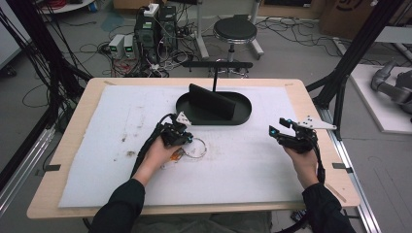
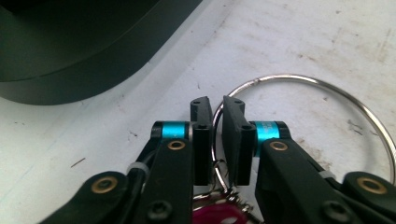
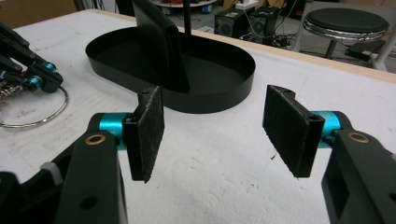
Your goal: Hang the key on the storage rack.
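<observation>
A thin metal key ring point(image 2: 299, 78) lies on the white mat, and a pink tag point(image 2: 215, 215) hangs from it near the jaws. My left gripper point(image 2: 217, 105) is shut on the ring's wire, which runs between the two pads. In the high view the left gripper point(image 1: 187, 138) sits left of centre over the ring point(image 1: 205, 148), just in front of the black oval tray point(image 1: 243, 115). Over bare mat at the right, my right gripper point(image 1: 279, 127) is open. Its pads point(image 3: 147, 133) stand wide apart with nothing between them, facing the tray point(image 3: 233, 91).
An upright black divider point(image 1: 211, 102) and a thin post stand in the tray. The white mat point(image 1: 243, 170) covers most of the wooden table point(image 1: 73, 145). A stool point(image 1: 235, 30) and electronics boxes point(image 1: 155, 26) with cables are on the floor beyond the far edge.
</observation>
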